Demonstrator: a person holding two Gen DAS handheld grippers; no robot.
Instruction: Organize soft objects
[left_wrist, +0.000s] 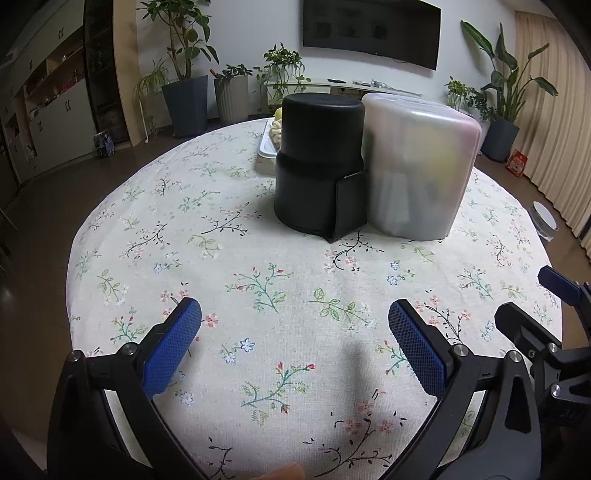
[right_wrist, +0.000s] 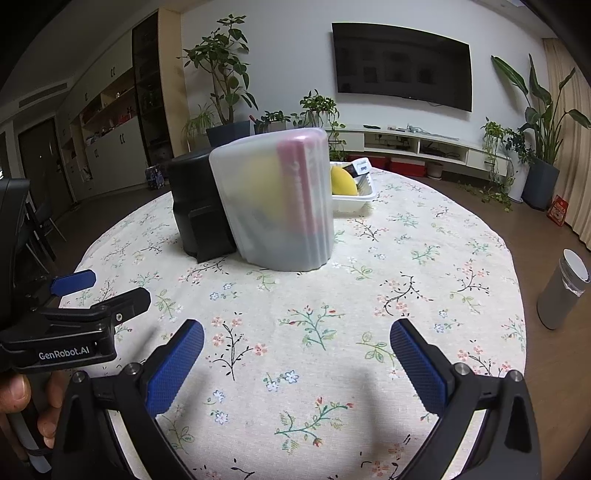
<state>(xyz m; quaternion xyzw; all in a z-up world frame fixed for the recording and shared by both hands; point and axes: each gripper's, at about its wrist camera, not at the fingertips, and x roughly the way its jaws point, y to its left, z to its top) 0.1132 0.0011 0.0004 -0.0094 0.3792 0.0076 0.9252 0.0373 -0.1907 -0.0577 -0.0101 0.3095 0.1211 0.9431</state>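
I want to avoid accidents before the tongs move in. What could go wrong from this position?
1. The translucent container stands tall, touching the black cylindrical case; pushing either may tip the other.
2. The white tray sits hidden behind them in the left view, so reaching over may knock them.
3. Both the left tongs and right tongs are open, close together; they may collide.

Left tool gapes above tablecloth; frosted container's contents seem blurred.
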